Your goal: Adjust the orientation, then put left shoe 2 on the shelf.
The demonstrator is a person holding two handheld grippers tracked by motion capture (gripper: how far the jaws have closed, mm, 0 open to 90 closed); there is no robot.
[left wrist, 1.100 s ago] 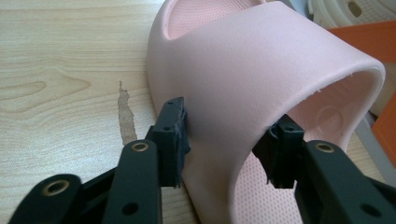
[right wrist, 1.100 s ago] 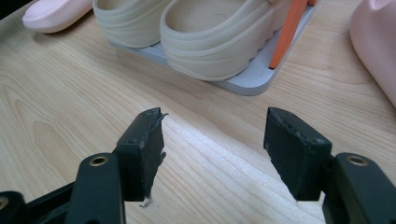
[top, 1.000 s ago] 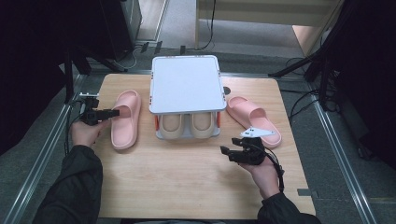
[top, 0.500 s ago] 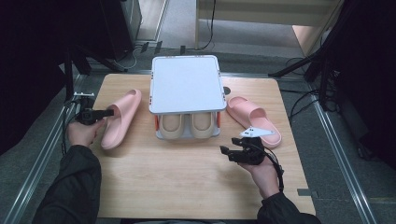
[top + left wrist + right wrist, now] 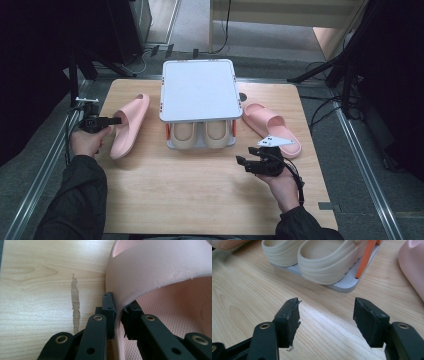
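1. The left gripper [image 5: 117, 315] is clamped on the strap of the left pink slipper [image 5: 128, 125]. In the left gripper view one pad sits on the outside of the strap and the other tucked under it, with the foam pinched thin between them. The jaws have just been closing, and the strap is what they closed on.
2. In the high view that slipper is seen tipped up on its edge at the left of the table [image 5: 200, 210], just beside the shoe rack [image 5: 199, 90], so the step in hand looks like the pickup, freshly gripped and barely raised.
3. The right gripper [image 5: 327, 315] is held with its jaws spread wide and nothing between them, hovering over bare wood in front of the rack.
4. The rack's lower shelf is already taken by a pair of beige clogs [image 5: 317, 257], and its white top is bare.
5. The next move probably calls for a lift clear of the table and a carry onto the rack top, kept level so the soft strap isn't pulled out of the pinch.
6. The right pink slipper [image 5: 272, 127] lies flat near the right gripper, likely to be grabbed after.
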